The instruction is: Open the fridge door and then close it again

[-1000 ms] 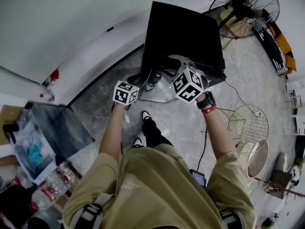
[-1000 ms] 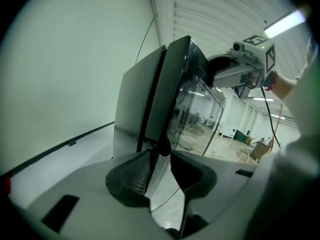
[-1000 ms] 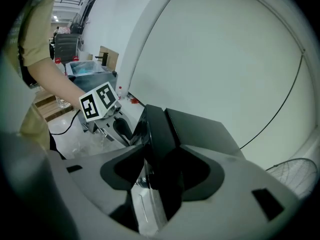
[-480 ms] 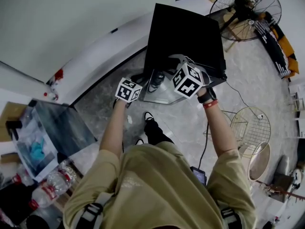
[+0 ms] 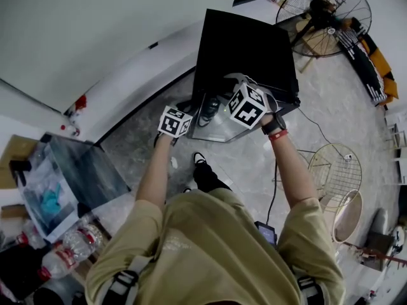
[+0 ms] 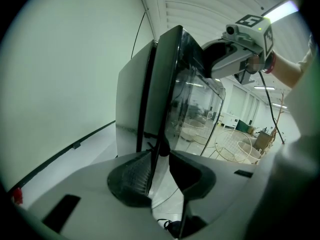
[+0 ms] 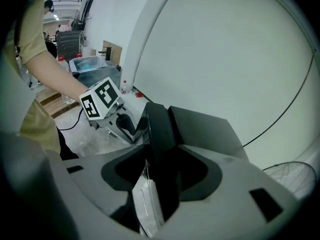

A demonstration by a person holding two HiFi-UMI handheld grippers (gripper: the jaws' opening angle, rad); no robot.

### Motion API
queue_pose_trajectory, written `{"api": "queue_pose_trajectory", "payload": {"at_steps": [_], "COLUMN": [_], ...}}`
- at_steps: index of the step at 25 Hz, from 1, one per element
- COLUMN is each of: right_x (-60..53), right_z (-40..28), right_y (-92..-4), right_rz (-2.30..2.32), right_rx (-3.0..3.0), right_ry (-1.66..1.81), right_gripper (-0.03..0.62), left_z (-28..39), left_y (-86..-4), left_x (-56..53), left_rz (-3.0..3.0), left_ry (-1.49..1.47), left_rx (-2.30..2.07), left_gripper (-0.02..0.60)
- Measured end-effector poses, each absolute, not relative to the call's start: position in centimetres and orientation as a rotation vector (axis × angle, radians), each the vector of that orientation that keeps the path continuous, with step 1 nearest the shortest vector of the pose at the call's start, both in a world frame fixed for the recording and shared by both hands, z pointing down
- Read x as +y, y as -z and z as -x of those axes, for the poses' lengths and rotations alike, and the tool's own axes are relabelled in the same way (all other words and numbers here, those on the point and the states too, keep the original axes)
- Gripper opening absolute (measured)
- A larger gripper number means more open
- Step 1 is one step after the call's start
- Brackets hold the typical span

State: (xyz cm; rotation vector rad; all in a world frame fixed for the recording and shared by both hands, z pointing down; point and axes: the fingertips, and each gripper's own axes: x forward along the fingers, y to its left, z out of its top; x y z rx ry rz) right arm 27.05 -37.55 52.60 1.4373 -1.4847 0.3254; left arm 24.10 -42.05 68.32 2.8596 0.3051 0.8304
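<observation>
Small black fridge (image 5: 245, 43) sits on grey marbled floor (image 5: 331, 113), its back to a white wall (image 5: 95, 30). Its black-framed glass door (image 6: 167, 84) looks slightly ajar from the cabinet. Left gripper (image 6: 160, 156) is low on the door's upright edge. Its jaws have just been closing and now stand about half apart, pads pinching the thin frame. Right gripper (image 7: 162, 154) is at the door's top edge. Its jaws have also just been closing and stand wider, clamped across the thick black rim.
</observation>
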Motion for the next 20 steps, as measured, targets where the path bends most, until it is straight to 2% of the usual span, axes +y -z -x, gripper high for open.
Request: {"api": "queue_pose_trajectory", "payload": {"at_steps": [7, 15, 18, 20], "right_x": [-36.9, -36.7, -36.6, -36.3], "right_z": [-25.8, -25.1, -24.7, -24.5], "right_y": [-52.6, -52.7, -52.7, -52.8], "right_rz": [-1.404, -1.433, -1.412, -1.393], "right_rx": [-1.507, -1.485, -1.484, -1.488], "right_ry": [-0.293, -0.259, -0.274, -0.289], "right_gripper": [0.216, 0.219, 0.221, 0.219], "left_z": [-22.9, -22.1, -21.7, -21.5], "left_y": [-68.3, -68.3, -68.0, -68.2], "left_x": [-41.0, -40.4, -39.7, -39.3], "left_rz": [-2.867, -2.827, -2.812, -2.811], "left_ry": [-0.738, -0.780, -0.787, -0.803], "left_rx": [0.206, 0.154, 0.175, 0.156], "left_gripper": [0.129, 0.138, 0.202, 0.197]}}
